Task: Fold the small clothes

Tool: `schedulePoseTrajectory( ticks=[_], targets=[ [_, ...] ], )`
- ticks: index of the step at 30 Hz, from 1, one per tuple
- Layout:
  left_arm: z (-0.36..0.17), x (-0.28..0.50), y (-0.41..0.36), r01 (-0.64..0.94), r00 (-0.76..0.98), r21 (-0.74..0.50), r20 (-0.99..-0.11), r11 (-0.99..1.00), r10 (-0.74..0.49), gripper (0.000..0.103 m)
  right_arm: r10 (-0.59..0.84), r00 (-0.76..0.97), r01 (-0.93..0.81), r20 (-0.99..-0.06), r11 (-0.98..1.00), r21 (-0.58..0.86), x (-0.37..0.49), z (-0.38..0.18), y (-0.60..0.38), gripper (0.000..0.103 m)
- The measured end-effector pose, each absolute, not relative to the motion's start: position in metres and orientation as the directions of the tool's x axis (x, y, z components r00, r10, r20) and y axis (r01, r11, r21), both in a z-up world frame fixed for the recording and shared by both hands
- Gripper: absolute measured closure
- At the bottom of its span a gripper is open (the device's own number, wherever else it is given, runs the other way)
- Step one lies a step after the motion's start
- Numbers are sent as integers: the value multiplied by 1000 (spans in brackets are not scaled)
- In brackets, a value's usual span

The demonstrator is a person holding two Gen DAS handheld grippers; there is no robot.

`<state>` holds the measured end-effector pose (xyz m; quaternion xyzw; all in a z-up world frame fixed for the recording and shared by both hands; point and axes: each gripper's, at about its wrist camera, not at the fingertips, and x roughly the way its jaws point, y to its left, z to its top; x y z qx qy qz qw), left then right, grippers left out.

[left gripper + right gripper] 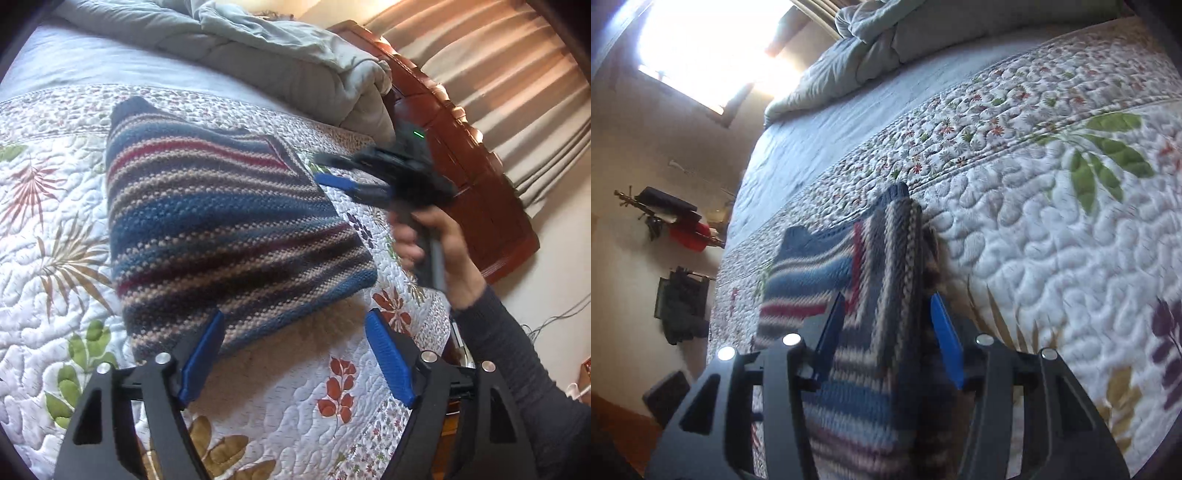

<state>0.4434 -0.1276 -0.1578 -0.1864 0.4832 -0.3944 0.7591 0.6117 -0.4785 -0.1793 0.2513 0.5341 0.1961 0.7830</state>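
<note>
A striped knit sweater (pixel 221 229) in blue, red and beige lies folded on the floral quilt (pixel 55 221). My left gripper (pixel 295 317) hovers at its near edge, open wide; its left fingertip (pixel 212 332) overlaps the knit and nothing is gripped. A hand (pixel 428 243) holds my right gripper (pixel 323 169), blurred, just off the sweater's right edge. In the right wrist view the right gripper (pixel 888 297) is open, and the sweater (pixel 871 332) with its raised fold runs between the blue pads (pixel 945 332) without being pinched.
A rumpled grey comforter (pixel 288 62) is heaped at the far end of the bed. A carved wooden bed frame (pixel 469 177) borders the right side, with curtains (pixel 498 66) behind it. A dark sleeve (pixel 517 350) crosses the right. Cables lie on the floor (pixel 554 321).
</note>
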Motion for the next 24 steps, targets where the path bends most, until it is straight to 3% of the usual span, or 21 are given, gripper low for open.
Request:
schedulePoseTrajectory(
  ticks=[1, 2, 3, 7, 9, 12, 16, 21, 23, 24],
  targets=[
    [-159, 443, -129, 420, 222, -664, -586, 619, -779, 24, 580, 347, -44, -737, 795, 605, 617, -183, -475, 55],
    [-160, 443, -128, 418, 222, -664, -587, 620, -779, 22, 572, 339, -54, -747, 805, 591, 622, -186, -469, 69],
    [-161, 443, -128, 416, 219, -666, -588, 620, -779, 22, 553, 336, -76, -763, 823, 563, 624, -184, -463, 93],
    [-173, 449, -130, 401, 206, -682, -583, 611, -786, 22, 524, 441, -119, -729, 839, 531, 622, -164, -462, 94],
    [-178, 451, -129, 392, 203, -689, -581, 610, -788, 22, 486, 404, -75, -775, 862, 501, 630, -182, -461, 94],
    [-180, 453, -129, 386, 199, -694, -581, 608, -789, 22, 463, 356, -61, -812, 878, 474, 635, -197, -456, 86],
    [-169, 449, -127, 409, 192, -692, -572, 595, -797, 22, 454, 445, -46, -772, 873, 486, 636, -163, -464, 78],
    [-164, 451, -123, 395, 212, -708, -551, 586, -807, 19, 503, 418, -110, -757, 855, 508, 652, -161, -442, 77],
    [-169, 454, -123, 379, 202, -717, -554, 586, -808, 18, 483, 330, -54, -811, 867, 495, 666, -189, -439, 80],
    [-174, 456, -122, 365, 202, -715, -565, 597, -800, 18, 456, 309, -29, -835, 882, 471, 669, -199, -441, 89]
  ],
)
